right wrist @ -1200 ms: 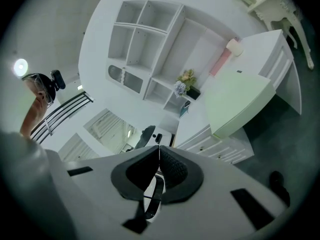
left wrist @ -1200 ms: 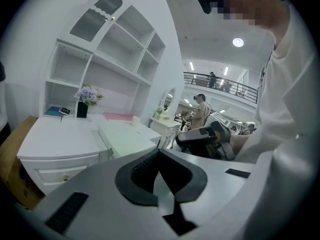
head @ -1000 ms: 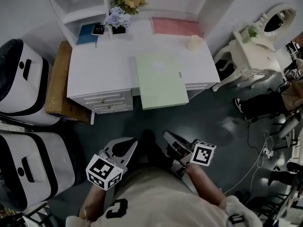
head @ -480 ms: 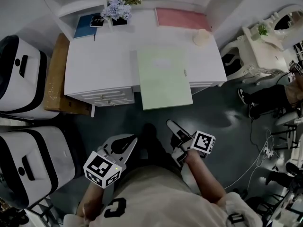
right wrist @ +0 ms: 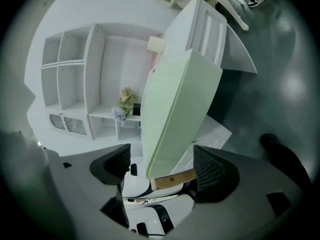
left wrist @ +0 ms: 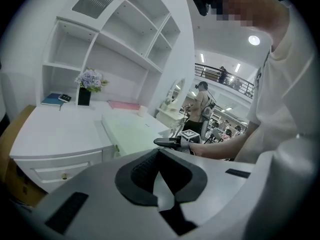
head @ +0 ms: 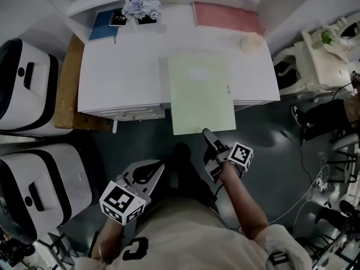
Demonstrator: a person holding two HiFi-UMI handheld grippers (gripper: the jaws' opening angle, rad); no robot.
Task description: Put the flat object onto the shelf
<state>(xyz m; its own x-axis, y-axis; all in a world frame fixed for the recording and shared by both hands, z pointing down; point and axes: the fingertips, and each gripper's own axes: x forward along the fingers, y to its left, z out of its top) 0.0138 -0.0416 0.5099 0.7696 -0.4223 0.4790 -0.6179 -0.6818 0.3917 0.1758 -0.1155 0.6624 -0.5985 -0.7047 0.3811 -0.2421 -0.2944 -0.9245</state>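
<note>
- pale green flat board [head: 201, 93] lies on the white desk [head: 124, 77], near end overhanging the front edge
- right gripper [head: 208, 135]: jaws have just been opening and now stand wide; the board's near edge sits between the pads, neither pad pressing on it
- left gripper [head: 151, 172]: jaws together, nothing between them, low by the person's body, well apart from the board
- shelf unit [head: 84, 4] stands at the desk's back, with a blue book [head: 104, 26] and a flower pot [head: 140, 7] by it
</note>
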